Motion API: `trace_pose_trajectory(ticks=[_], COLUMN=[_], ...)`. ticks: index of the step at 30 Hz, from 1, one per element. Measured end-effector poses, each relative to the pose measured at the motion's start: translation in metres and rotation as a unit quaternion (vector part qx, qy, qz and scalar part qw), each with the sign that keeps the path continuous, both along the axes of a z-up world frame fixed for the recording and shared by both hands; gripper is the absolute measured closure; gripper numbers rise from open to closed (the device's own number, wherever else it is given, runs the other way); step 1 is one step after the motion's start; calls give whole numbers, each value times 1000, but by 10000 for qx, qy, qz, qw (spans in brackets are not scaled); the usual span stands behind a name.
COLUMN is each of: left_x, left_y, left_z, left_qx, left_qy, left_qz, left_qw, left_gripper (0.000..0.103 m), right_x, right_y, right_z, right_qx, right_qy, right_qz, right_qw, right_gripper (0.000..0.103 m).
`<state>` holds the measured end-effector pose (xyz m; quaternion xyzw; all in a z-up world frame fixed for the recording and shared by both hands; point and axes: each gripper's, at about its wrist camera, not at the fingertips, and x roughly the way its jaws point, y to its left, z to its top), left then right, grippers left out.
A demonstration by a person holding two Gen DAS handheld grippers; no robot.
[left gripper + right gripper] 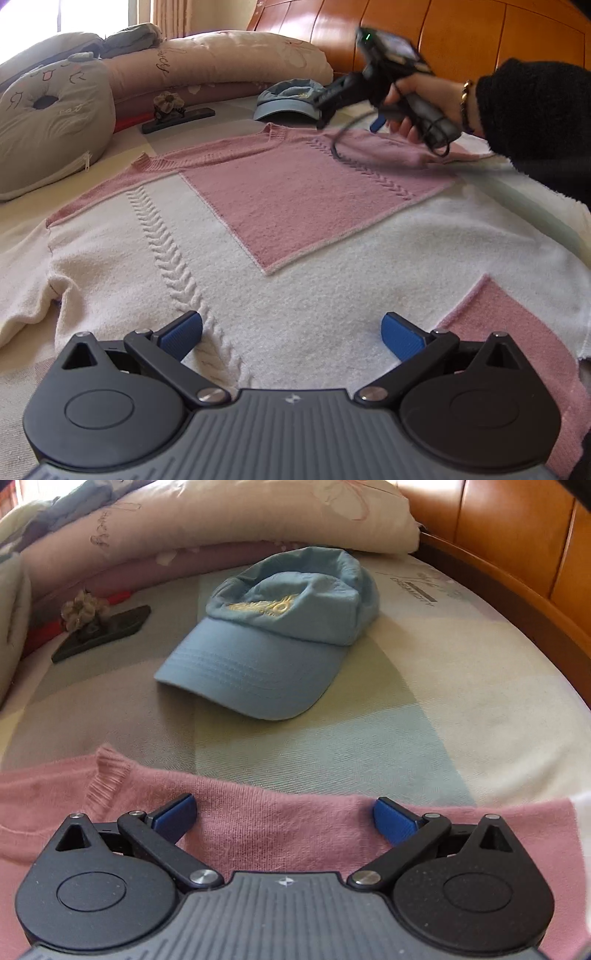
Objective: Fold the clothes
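The pink-and-white sweater (295, 229) lies spread flat on the bed (424, 716), front up, sleeves out. The left gripper (291, 334) hovers over its hem, the right gripper (282, 812) over a pink shoulder (both spread wide, grasping nothing). Likely a fold is being lined up; pinching an edge would come next.

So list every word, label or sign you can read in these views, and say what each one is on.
"cat": stitched on the grey cat-face cushion.
Cursive script on the beige pillow: not clear enough to read.
Yellow embroidery on the blue cap: too blurred to read.
Dark printed label on the bed sheet: too blurred and distorted to read.
Pink and white sweater: no text visible.
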<state>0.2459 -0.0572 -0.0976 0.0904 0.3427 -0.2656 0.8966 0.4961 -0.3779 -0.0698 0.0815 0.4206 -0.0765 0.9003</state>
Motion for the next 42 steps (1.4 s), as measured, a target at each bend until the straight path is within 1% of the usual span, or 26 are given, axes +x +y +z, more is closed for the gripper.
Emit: trace_pose_trajectory(ticks=[2, 4, 6, 9, 11, 14, 17, 18, 20, 27, 29, 34, 36, 38, 41, 42], left_x=[-3, -5, -5, -9, -16, -26, -36, -38, -41, -46, -49, -49, -50, -51, -51, -51], left_y=[1, 3, 1, -3, -6, -9, -10, -10, -11, -10, -10, -13, -15, -16, -17, -17], left_z=[4, 5, 3, 1, 7, 16, 27, 30, 33, 34, 36, 39, 38, 36, 34, 33], left_qx=[-41, -52, 16, 146, 164, 162, 86, 93, 135, 185, 182, 128, 159, 187, 191, 183], left_qy=[-41, -51, -6, -12, -132, -308, -466, -504, -549, -621, -689, -690, -674, -651, -626, -613], left_qz=[2, 57, 156, 158, 110, 16, -74, -64, -68, -167, -190, -255, -295, -313, -334, -347], left_qw=[10000, 10000, 9999, 9998, 9997, 9994, 9989, 9987, 9984, 9978, 9973, 9972, 9972, 9972, 9973, 9973], left_gripper=[1, 1, 1, 1, 1, 1, 1, 1, 1, 1, 1, 1, 1, 1, 1, 1], right_x=[-20, -44, -70, -114, -146, -191, -224, -231, -244, -273, -291, -316, -319, -323, -326, -325], right_y=[3, 7, 11, 18, 22, 36, 56, 61, 71, 97, 97, 88, 89, 93, 103, 107], right_z=[16, 29, 40, 49, 52, 41, 24, 19, 13, -18, -20, -17, -13, -7, -2, -5], right_qx=[44, -58, -171, -299, -205, -96, -361, -343, -102, -52, -173, -116, -106, 100, 303, 309], right_qy=[-144, -110, -64, 12, 90, 294, 380, 369, 247, 21, -166, -103, -62, -223, -454, -434], right_qz=[235, 470, 682, 940, 1065, 1375, 1622, 1659, 1708, 1681, 1718, 1451, 1243, 1179, 1253, 1277], right_qw=[9996, 9988, 9975, 9951, 9941, 9900, 9854, 9849, 9849, 9858, 9848, 9893, 9922, 9927, 9906, 9904], right_gripper=[0, 0, 0, 0, 0, 0, 0, 0, 0, 0, 0, 0, 0, 0, 0, 0])
